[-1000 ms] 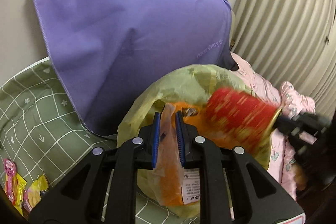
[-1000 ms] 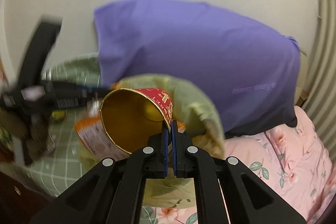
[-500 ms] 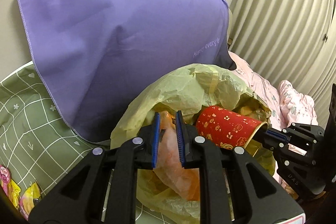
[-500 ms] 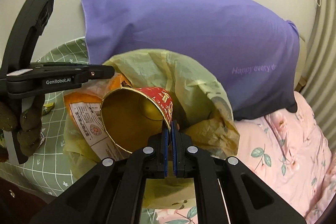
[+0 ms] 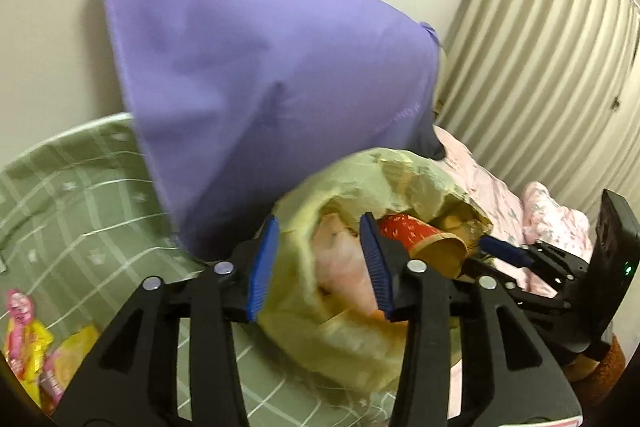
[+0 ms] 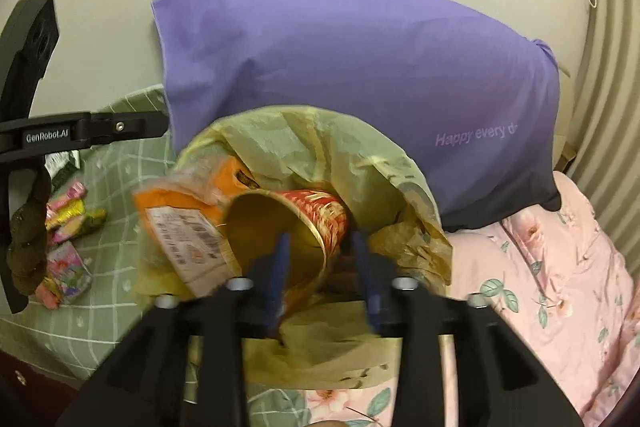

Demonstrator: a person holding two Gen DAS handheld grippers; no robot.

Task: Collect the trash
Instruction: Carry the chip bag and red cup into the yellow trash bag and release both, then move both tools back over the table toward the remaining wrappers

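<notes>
Both grippers are matte black plastic with blue ribbed pads and silver screws at the finger joints: the left gripper (image 5: pixel 318 263) and the right gripper (image 6: pixel 320 267). White "GenRobot.AI" lettering marks the left one's side, and a small green light glows on the right one's body.

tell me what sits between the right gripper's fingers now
In the right wrist view the red cup's gold rim lies between the right gripper's opening fingers, no pad pressing it, mouth toward the camera, in the yellow bag.
</notes>
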